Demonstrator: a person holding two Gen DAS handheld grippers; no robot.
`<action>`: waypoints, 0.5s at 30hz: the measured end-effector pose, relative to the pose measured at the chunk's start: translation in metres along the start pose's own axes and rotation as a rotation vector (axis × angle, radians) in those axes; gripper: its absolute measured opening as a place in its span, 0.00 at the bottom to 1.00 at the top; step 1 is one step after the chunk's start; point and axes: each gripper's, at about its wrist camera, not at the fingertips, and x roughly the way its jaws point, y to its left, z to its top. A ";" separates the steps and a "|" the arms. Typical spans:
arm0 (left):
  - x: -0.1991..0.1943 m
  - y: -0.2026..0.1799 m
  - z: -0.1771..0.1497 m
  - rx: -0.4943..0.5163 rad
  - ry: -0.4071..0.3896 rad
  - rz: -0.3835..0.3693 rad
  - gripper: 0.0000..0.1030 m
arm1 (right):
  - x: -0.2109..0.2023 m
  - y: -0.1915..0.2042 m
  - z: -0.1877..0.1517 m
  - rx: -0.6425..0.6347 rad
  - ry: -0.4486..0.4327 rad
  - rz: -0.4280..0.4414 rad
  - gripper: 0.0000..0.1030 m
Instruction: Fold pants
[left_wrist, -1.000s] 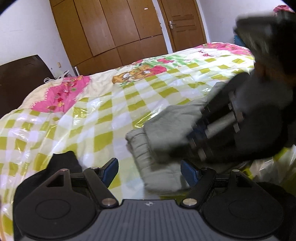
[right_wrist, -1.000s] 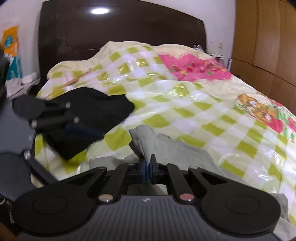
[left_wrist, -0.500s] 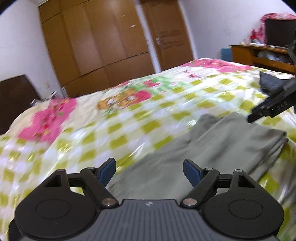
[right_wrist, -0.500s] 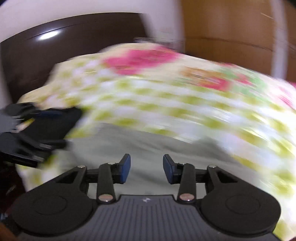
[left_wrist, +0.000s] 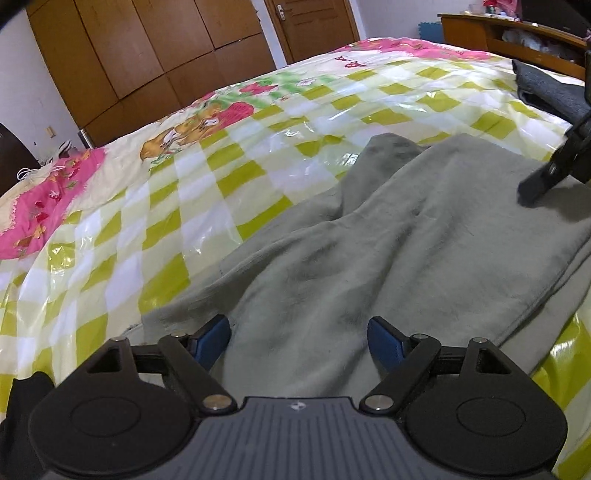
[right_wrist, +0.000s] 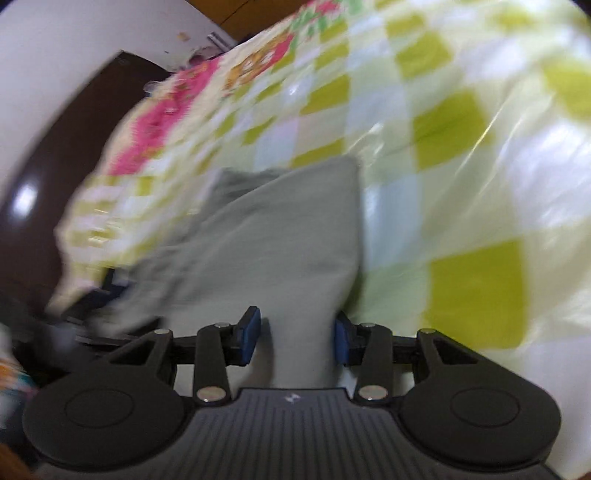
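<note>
- The soft grey-green fleece pants lie loosely folded on the bed, on a glossy quilt of lime-green and white checks, rumpled into shallow ridges, with a stitched edge at about 4 o'clock in the left wrist view.
- The left hand-held gripper hovers over the near end of the pants; its blue-padded jaws stand wide and are opening, cloth lying under the gap and neither pad pressing it.
- The right hand-held gripper has its blue pads about half apart and opening; a strip of the pants runs up between them toward 12 o'clock, without being pinched as far as the blur allows.
- Only the left wrist view shows the brown wooden wardrobe at 11 o'clock, a folded dark grey garment at 2 o'clock, a black cloth at 8 o'clock and a black arm of the right hand-held gripper at 3 o'clock.
- Only the right wrist view, heavily blurred and tilted, shows the dark glossy headboard at 9 o'clock.
</note>
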 end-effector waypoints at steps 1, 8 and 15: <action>0.001 -0.002 0.002 0.004 0.002 0.004 0.91 | 0.005 -0.003 0.001 0.038 -0.001 0.041 0.39; 0.006 -0.035 0.026 0.068 -0.026 -0.004 0.93 | -0.016 0.002 0.011 0.019 -0.087 -0.028 0.03; 0.006 -0.060 0.033 0.145 -0.021 -0.005 0.93 | -0.059 -0.034 0.018 0.066 -0.187 -0.211 0.04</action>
